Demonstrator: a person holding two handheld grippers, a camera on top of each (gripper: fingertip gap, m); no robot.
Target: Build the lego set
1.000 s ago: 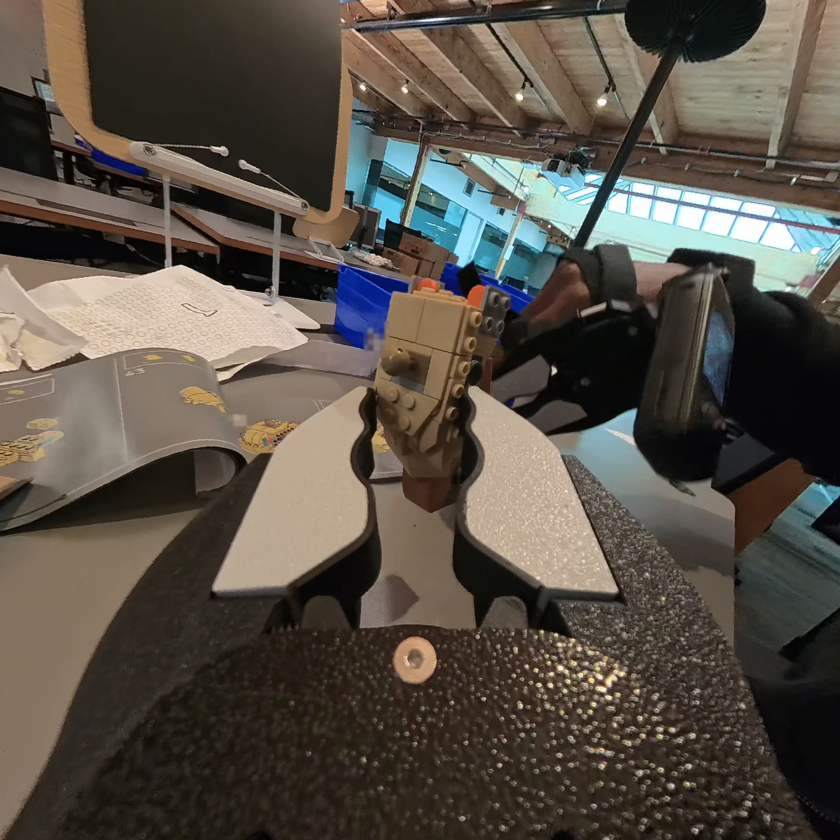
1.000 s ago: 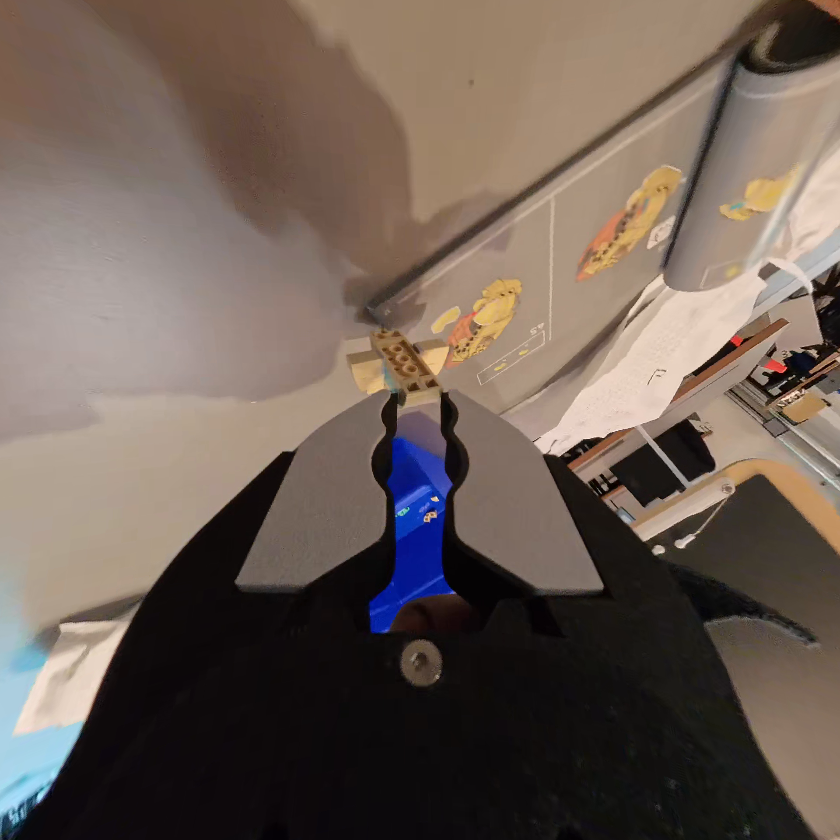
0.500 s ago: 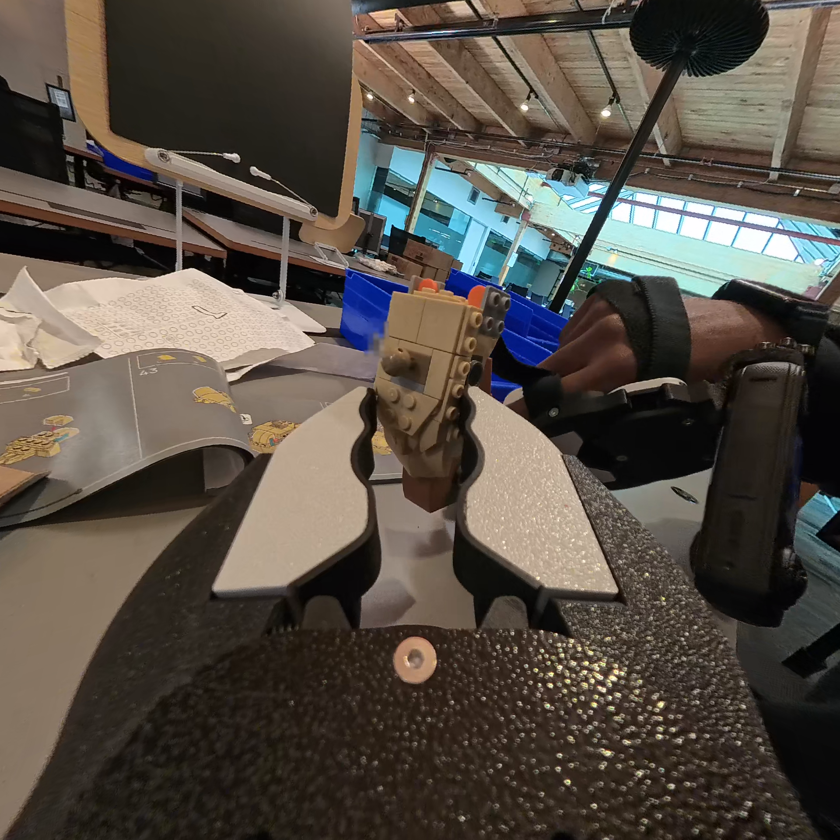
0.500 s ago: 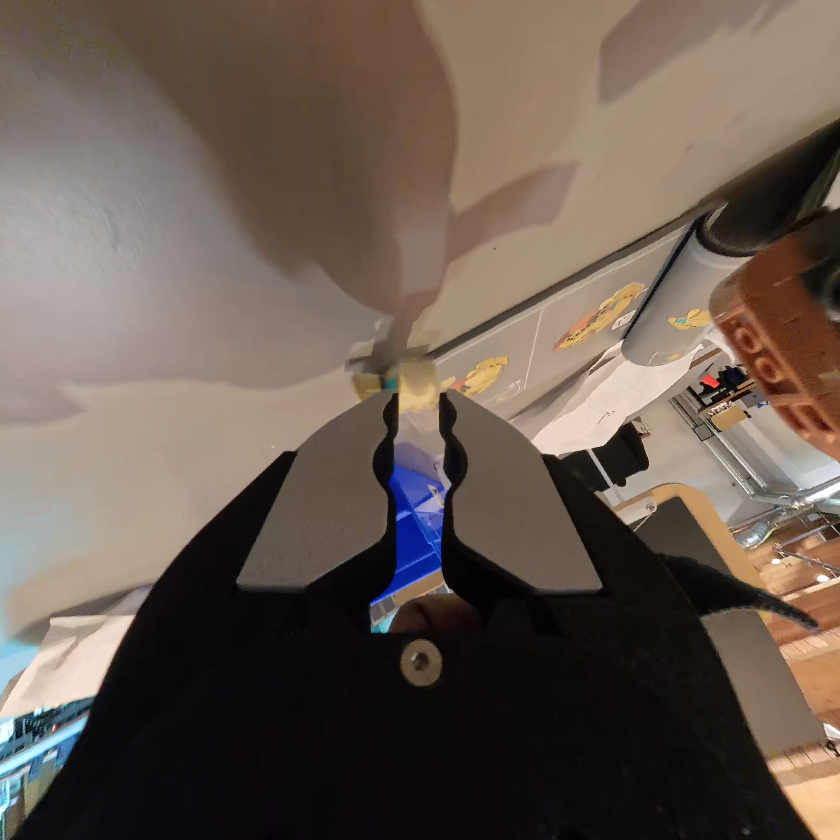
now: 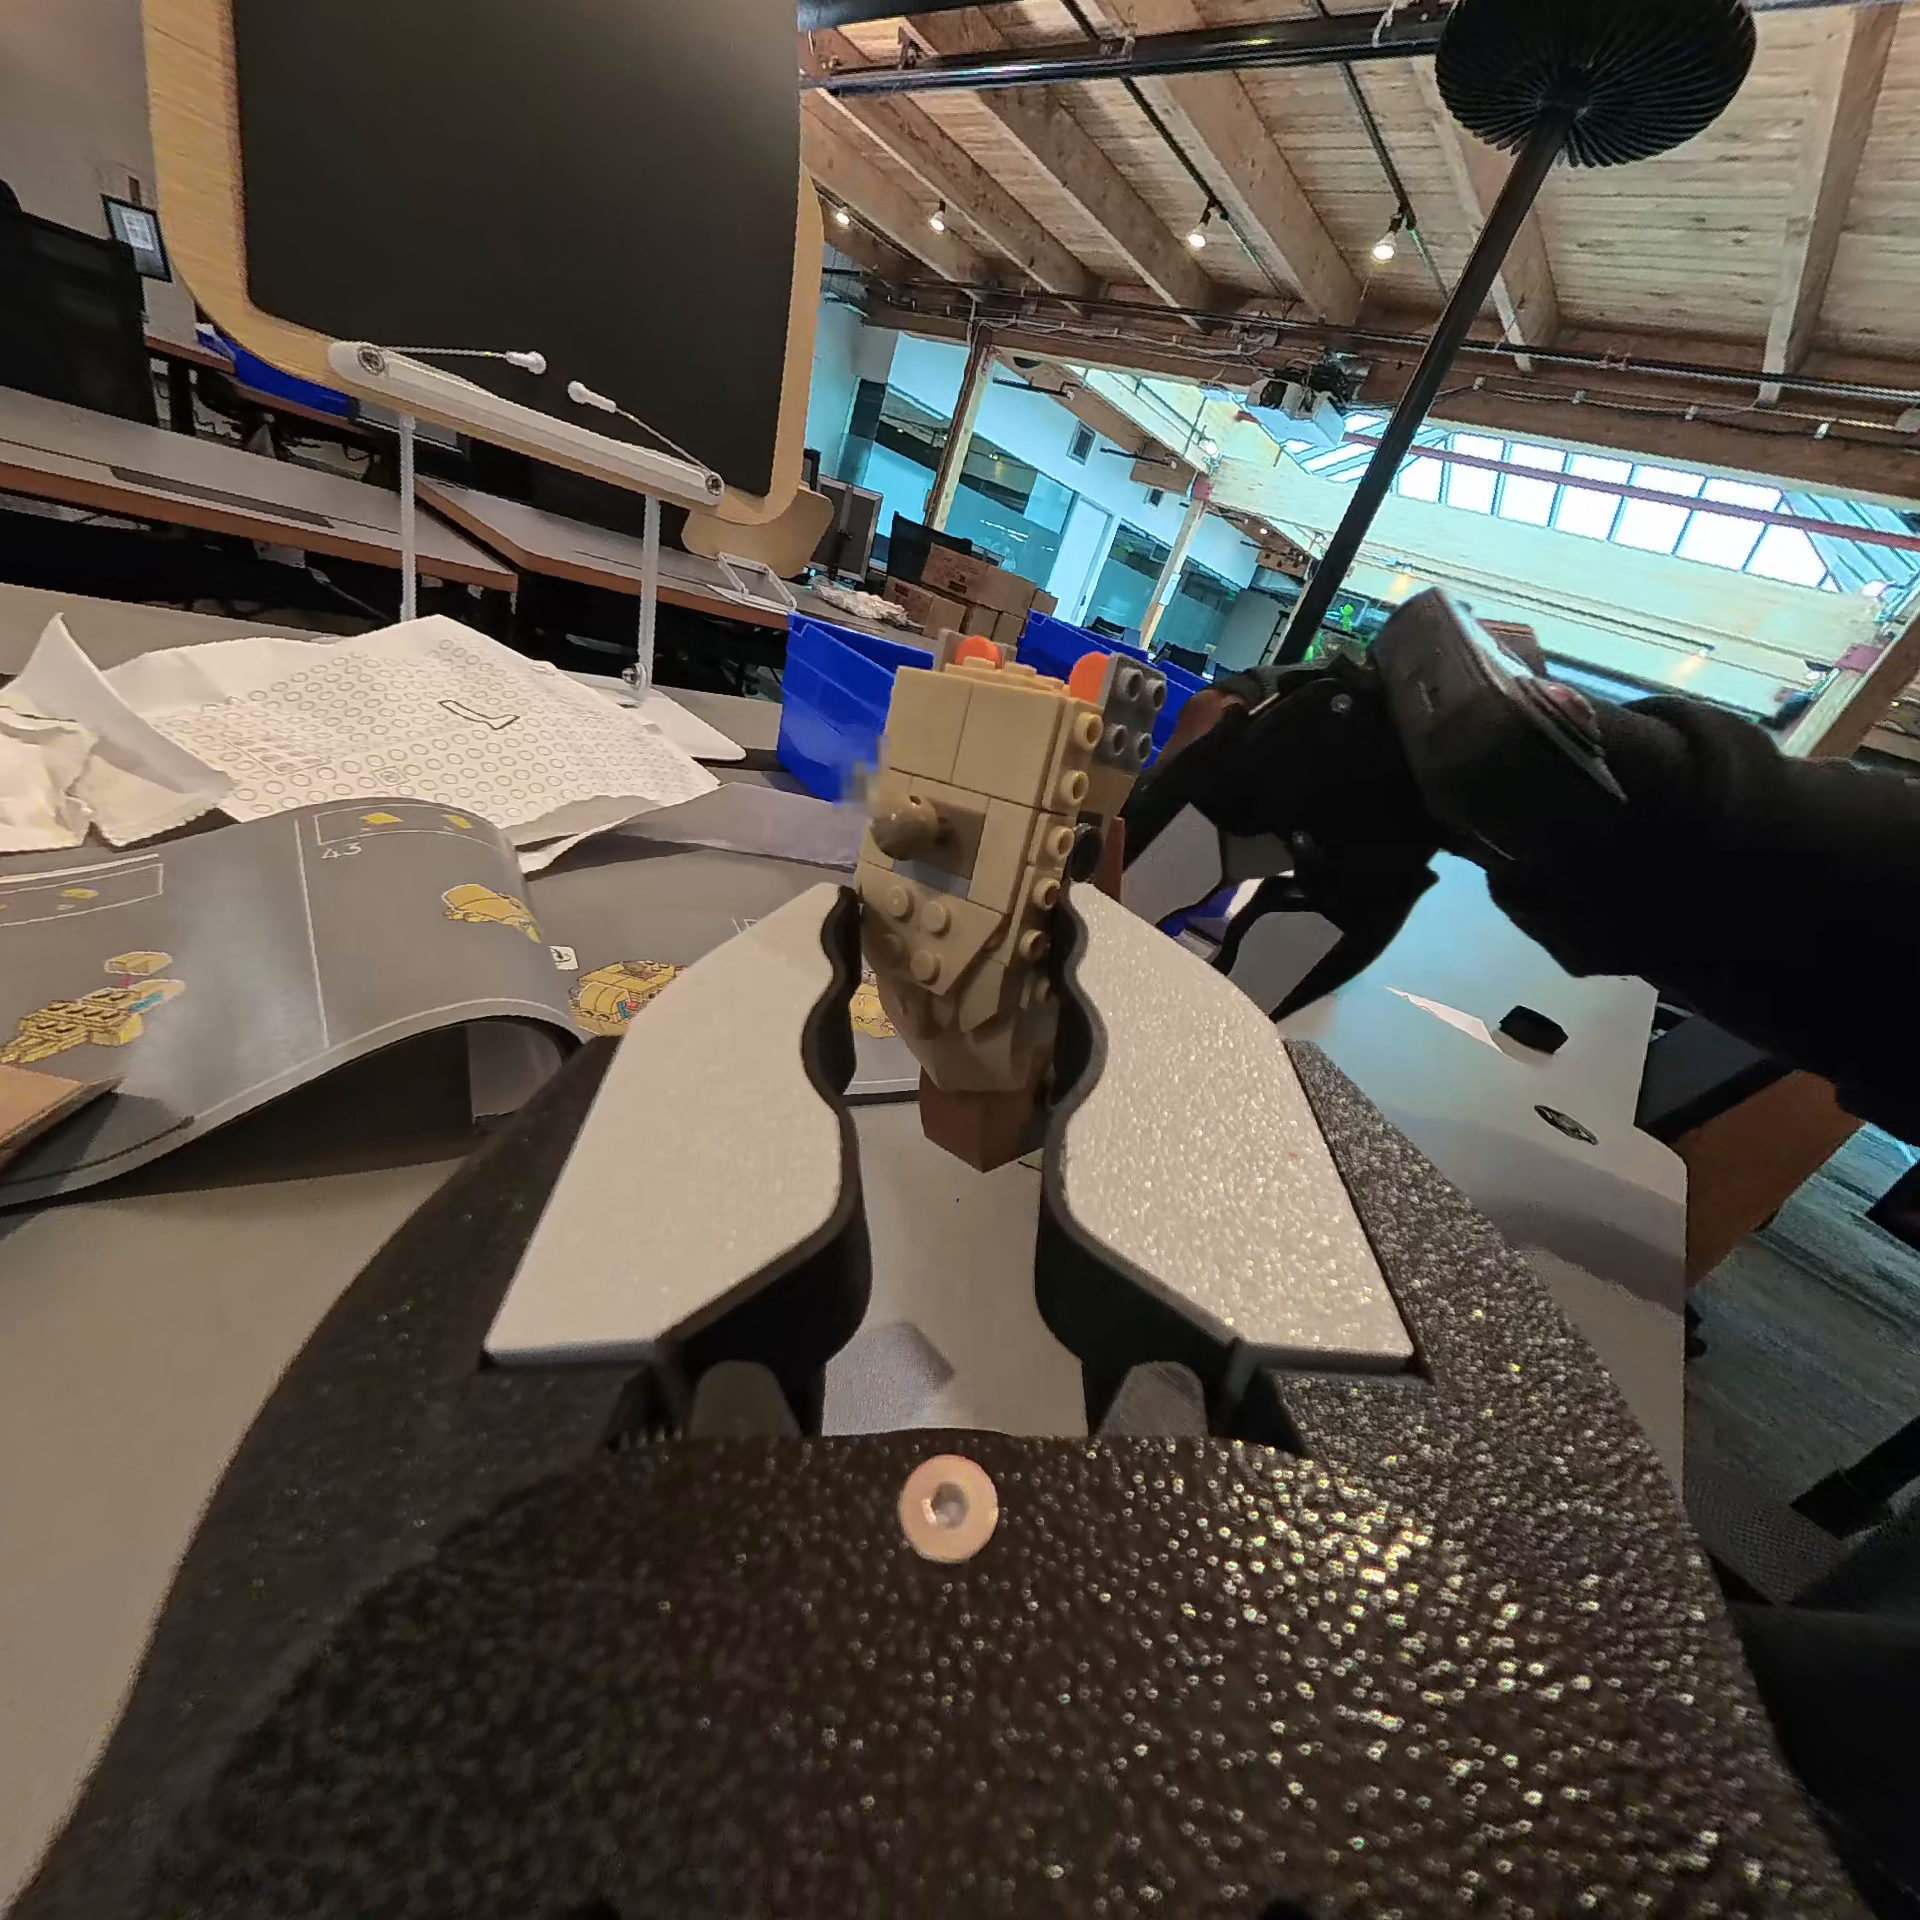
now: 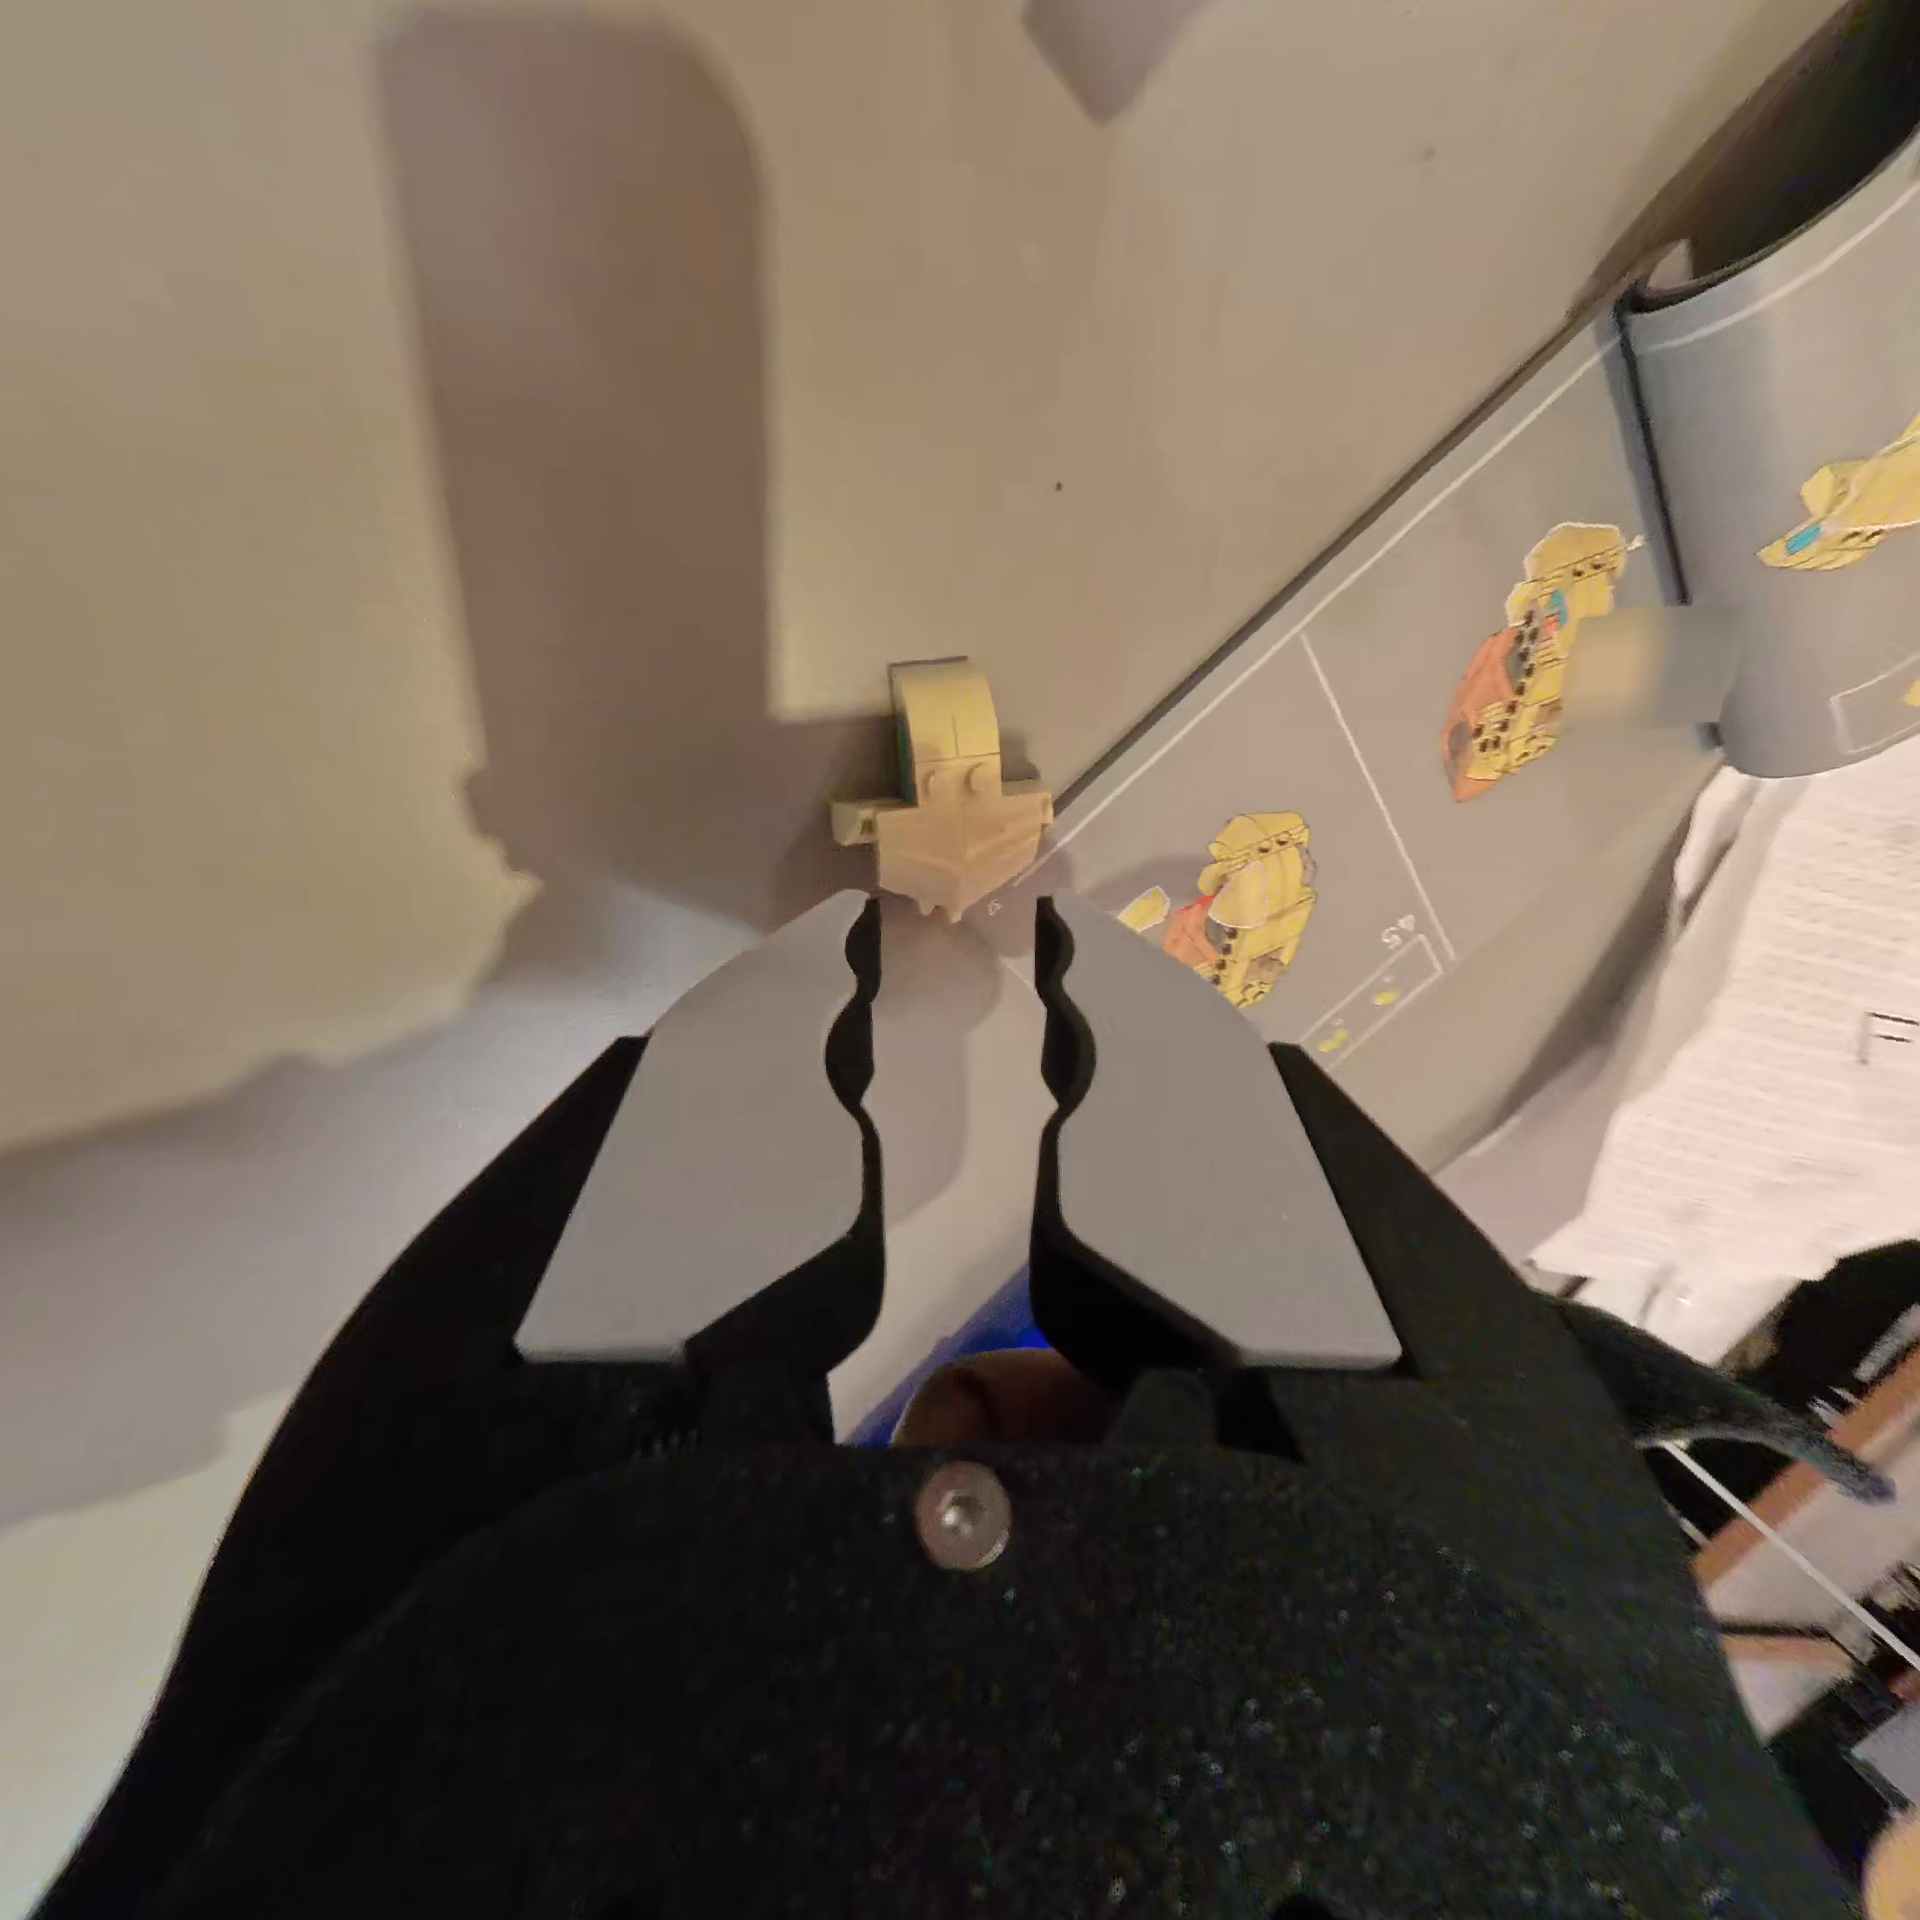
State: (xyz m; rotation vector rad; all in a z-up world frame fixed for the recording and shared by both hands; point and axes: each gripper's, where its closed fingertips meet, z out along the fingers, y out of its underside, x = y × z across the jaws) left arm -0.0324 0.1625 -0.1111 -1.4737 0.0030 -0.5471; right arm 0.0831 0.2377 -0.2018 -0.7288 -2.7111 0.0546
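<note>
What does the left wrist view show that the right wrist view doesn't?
Left only: the left gripper clamping a tan brick model, blue bins, the ceiling.
Right only: the right gripper's own fingers spread, a small tan piece lying just beyond them, not gripped.
Both: the open booklet and white paper on the table.

Black pebbled gripper (image 5: pixel 951 997) bodies, wavy-edged grey fingers (image 5: pixel 717 1122), silver screw (image 5: pixel 948 1507), black sleeve (image 5: pixel 1704 883)

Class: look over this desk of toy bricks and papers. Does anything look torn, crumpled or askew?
Yes. The white paper at the left is crumpled with ragged torn edges, and the grey instruction booklet bows up instead of lying flat.
</note>
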